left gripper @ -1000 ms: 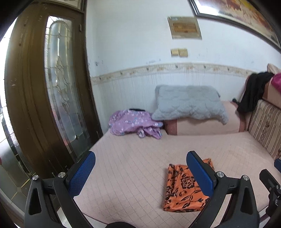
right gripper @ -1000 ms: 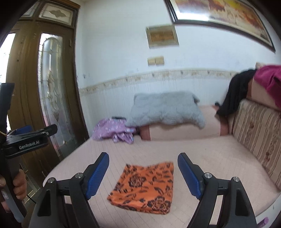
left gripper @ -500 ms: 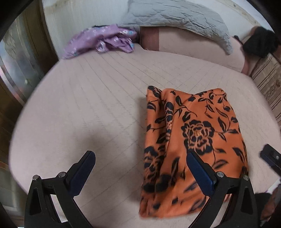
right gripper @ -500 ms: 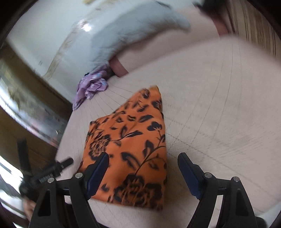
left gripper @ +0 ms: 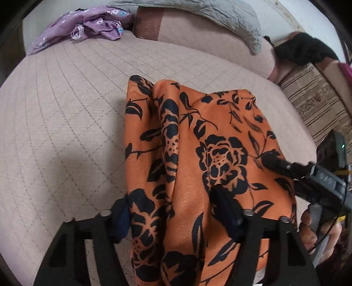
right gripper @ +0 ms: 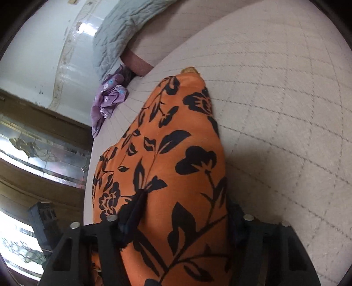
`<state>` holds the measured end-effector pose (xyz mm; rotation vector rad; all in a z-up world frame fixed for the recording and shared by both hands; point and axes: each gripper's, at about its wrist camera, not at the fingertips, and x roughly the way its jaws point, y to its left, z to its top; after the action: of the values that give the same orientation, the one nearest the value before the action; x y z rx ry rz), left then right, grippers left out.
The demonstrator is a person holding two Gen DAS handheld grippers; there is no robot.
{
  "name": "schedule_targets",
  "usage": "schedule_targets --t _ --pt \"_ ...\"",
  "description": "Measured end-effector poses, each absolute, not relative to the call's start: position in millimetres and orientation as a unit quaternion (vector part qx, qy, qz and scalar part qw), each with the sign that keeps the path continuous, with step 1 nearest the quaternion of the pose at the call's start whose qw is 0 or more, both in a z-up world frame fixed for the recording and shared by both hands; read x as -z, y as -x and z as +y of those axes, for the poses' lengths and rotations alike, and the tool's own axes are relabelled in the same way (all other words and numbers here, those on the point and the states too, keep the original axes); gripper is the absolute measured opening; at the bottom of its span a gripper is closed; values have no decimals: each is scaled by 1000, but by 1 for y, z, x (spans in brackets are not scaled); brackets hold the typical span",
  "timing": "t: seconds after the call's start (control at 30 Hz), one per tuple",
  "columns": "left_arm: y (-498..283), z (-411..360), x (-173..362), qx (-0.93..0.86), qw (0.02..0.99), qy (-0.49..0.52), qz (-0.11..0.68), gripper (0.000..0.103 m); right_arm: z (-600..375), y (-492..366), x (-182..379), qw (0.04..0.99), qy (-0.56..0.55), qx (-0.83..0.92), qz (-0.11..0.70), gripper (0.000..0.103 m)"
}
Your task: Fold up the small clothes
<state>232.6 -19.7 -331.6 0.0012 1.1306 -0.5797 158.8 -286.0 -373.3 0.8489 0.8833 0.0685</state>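
Two grippers' fingers half-closing astride orange floral cloth, grip unclear, cloth lying lengthwise away toward the pillow.

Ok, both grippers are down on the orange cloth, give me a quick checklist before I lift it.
1. Left gripper straddles the orange cloth, jaws just closing: ok.
2. Right gripper straddles its near edge, jaws just closing: ok.
3. Pads actually pinching fabric: cannot tell.
4. Cloth flat: not ok, a ridge runs along its left side.
5. Purple garment apart from the cloth: ok.
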Motion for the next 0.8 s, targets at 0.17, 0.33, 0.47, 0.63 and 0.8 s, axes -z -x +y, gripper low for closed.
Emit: schedule_targets --t 0.17,0.33,0.47,0.63,0.8 --pt "-234 -11 326 279 807 28 519 39 -280 -154 369 827 -393 -26 403 48" --pt "-217 -16 305 277 829 0 486 27 -268 -145 348 854 -359 -24 375 43" --pt "-204 -15 288 279 837 0 471 26 -268 -137 339 858 -366 -39 357 42" --pt "-182 -13 273 275 852 -15 446 26 -262 -115 325 866 -358 -52 345 41" --pt "-172 -15 266 272 862 -19 428 26 -257 -98 308 881 -342 -53 322 41"
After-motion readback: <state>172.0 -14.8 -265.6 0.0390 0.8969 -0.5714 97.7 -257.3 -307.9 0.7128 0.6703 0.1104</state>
